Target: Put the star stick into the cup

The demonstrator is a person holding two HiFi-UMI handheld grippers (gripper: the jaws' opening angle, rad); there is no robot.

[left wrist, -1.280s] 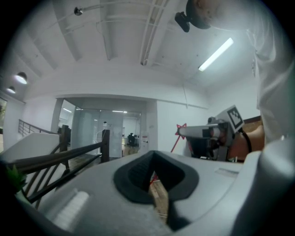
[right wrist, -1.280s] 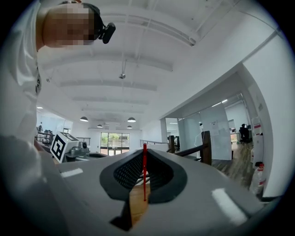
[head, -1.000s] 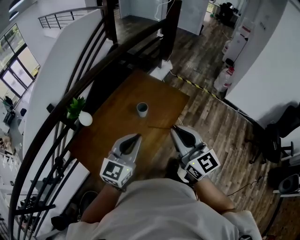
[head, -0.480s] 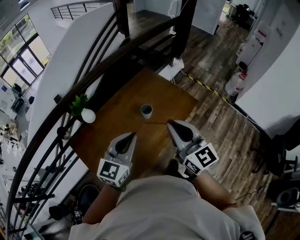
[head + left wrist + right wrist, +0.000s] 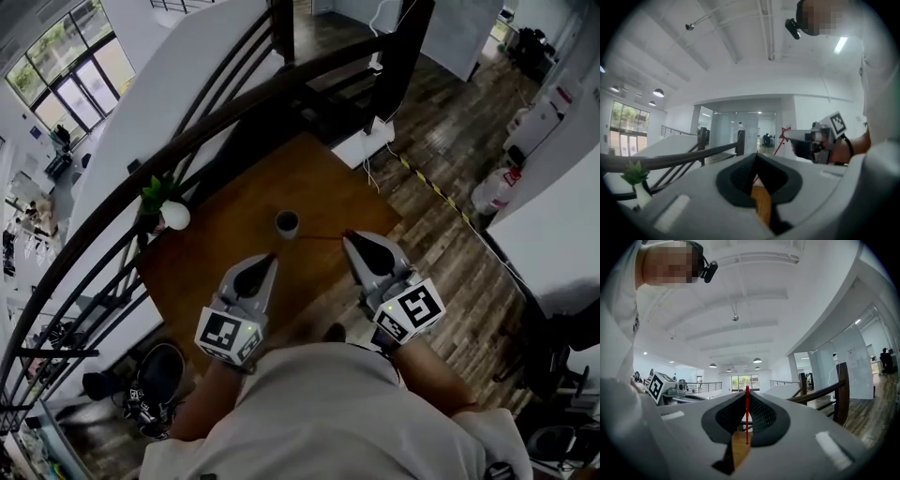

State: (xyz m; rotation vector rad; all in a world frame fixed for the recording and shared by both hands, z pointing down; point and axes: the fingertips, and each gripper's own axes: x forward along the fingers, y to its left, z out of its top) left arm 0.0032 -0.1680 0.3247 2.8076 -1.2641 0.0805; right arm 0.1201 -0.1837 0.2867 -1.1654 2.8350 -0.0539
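A small grey cup [image 5: 287, 223] stands upright near the middle of the brown wooden table [image 5: 234, 234]. My right gripper [image 5: 349, 236] is shut on the thin red star stick [image 5: 321, 237], which pokes out level to the left, its far end just right of the cup. In the right gripper view the stick [image 5: 747, 416] runs straight up between the closed pads [image 5: 746, 392]. The left gripper view shows the right gripper [image 5: 806, 138] with the red star end [image 5: 786, 131]. My left gripper [image 5: 272, 256] hangs just short of the cup, shut and holding nothing [image 5: 756, 155].
A green plant in a white pot [image 5: 169, 211] sits at the table's left corner. A dark curved stair railing [image 5: 216, 122] runs behind the table. A white box [image 5: 370, 142] and cables lie on the plank floor beyond, and water bottles [image 5: 497, 187] stand at the right.
Both grippers have moved forward over the table toward the cup, the right one carrying the stick. The stick's end is now close beside the cup.
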